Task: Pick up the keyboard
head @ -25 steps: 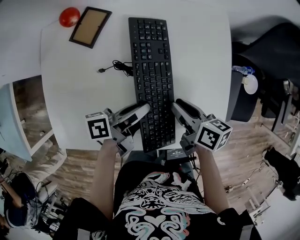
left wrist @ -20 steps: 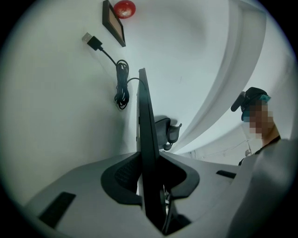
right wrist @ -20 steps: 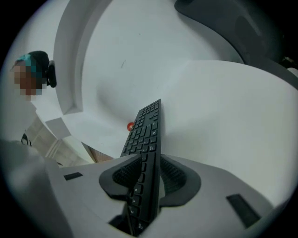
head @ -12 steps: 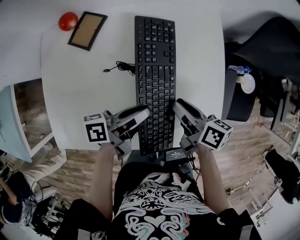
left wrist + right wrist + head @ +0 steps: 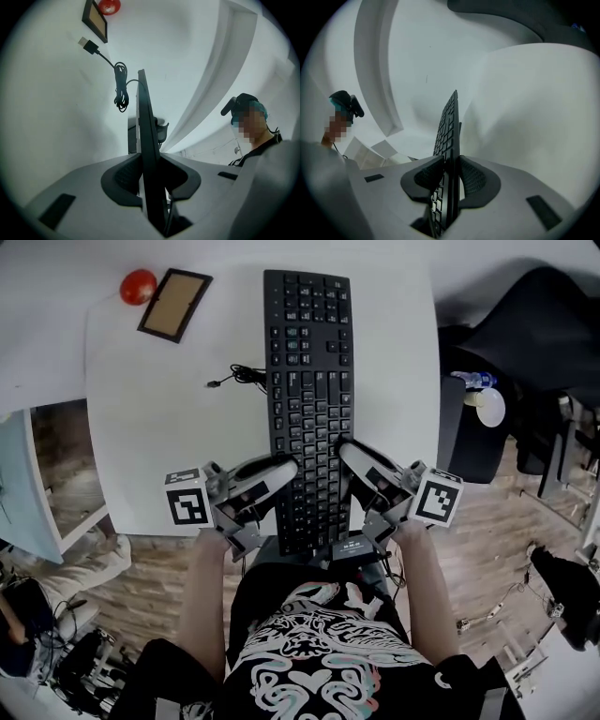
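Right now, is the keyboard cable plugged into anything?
No: the cable lies coiled on the table beside the keyboard, with its USB plug lying loose.

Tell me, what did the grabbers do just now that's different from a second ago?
The right gripper rolled a little and reached in over the right edge of the keyboard; its jaws have just been closing, and that edge now sits pinched between them. The left gripper stayed clamped on the left edge. The keyboard, cable, picture frame and red ball still lie where they were on the table.
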A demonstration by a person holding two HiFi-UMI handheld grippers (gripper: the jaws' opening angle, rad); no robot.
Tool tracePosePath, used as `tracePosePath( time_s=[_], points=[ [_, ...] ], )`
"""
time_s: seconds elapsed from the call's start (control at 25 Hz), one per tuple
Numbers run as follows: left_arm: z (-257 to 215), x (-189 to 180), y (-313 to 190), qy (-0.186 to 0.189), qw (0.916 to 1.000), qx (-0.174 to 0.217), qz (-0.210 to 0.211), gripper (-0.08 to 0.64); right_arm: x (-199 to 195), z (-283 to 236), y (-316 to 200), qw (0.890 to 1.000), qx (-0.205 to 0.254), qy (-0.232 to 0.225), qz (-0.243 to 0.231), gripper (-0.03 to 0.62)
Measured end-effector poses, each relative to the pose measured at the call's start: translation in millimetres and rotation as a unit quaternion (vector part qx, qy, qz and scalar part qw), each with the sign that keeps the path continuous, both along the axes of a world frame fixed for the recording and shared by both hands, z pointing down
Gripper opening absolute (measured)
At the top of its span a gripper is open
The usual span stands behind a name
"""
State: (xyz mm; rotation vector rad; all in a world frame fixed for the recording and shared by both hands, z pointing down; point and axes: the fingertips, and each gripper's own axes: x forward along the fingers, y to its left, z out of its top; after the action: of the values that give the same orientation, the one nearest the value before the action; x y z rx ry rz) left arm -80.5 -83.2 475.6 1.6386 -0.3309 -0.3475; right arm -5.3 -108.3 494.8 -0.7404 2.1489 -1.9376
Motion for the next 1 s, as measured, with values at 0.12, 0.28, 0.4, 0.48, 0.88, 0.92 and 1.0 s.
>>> tracePosePath(
  time_s=[0.12, 0.28, 0.4, 0.48, 0.88, 0.92, 1.0],
  points=[
    [-0.2, 1.2, -0.4, 0.003, 1.0000, 0.001, 0.000, 0.101, 1.4, 0.1, -0.7, 1.000, 0.007, 0.009, -0.003, 0.122],
    [-1.6, 0.2, 0.3, 0.010, 0.9999, 0.007, 0.004, 0.101, 0.2, -3.6, 0.4, 1.000, 0.021, 0.013, -0.004, 0.120],
    [0.9, 0.9, 1.5, 0.019, 0.9996, 0.019, 0.007, 0.101, 1.2, -4.0, 1.4, 0.999, 0.035, 0.024, -0.002, 0.120],
    [2.9, 5.9, 1.4, 0.015, 0.9995, 0.026, 0.013, 0.101, 5.6, -1.7, 1.6, 0.999, 0.043, 0.025, 0.000, 0.120],
    [-6.7, 6.4, -3.0, -0.098, 0.9948, -0.007, 0.025, 0.101, 1.0, 7.4, 0.2, 0.995, 0.009, -0.100, 0.021, 0.114],
    [-6.1, 5.9, -2.3, -0.097, 0.9950, -0.007, 0.025, 0.101, 0.7, 7.5, 0.6, 0.995, 0.012, -0.100, 0.023, 0.114],
    [-5.4, 5.5, -1.4, -0.094, 0.9953, -0.004, 0.025, 0.101, 0.7, 6.8, 0.9, 0.994, 0.018, -0.101, 0.027, 0.114]
  ],
)
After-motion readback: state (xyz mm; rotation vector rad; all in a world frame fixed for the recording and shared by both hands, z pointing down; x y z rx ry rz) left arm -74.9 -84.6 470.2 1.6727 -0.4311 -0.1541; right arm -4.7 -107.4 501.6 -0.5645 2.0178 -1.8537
